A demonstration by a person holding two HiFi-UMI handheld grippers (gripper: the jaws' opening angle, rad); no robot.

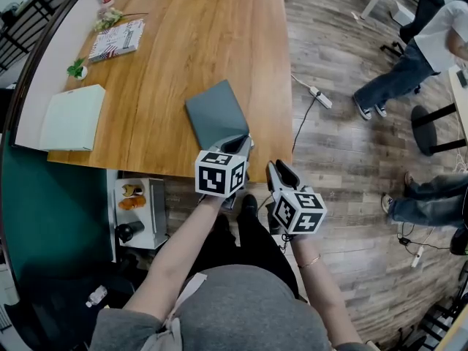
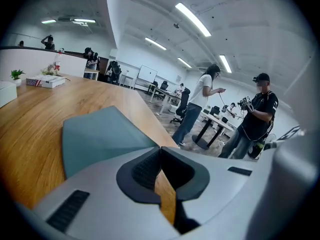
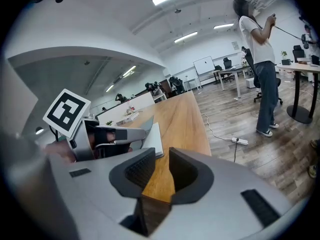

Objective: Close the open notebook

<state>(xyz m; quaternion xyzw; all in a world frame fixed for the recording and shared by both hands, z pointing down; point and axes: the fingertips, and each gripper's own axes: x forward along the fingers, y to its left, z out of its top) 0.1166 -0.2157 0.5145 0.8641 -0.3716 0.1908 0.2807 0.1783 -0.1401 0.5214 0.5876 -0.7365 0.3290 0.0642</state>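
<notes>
Nearby, the notebook (image 1: 214,112) lies close to the table's (image 1: 183,42) front edge.

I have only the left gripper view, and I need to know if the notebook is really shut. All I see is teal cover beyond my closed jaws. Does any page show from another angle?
Observer: Yes. The right gripper view shows a strip of white pages along the edge of the notebook, so I can't call it fully flat.
Operator: And where is the other gripper? It isn't in my picture.
Observer: In the head view the right gripper hangs by the near corner of the table. It is beside the left gripper and off the notebook.
</notes>
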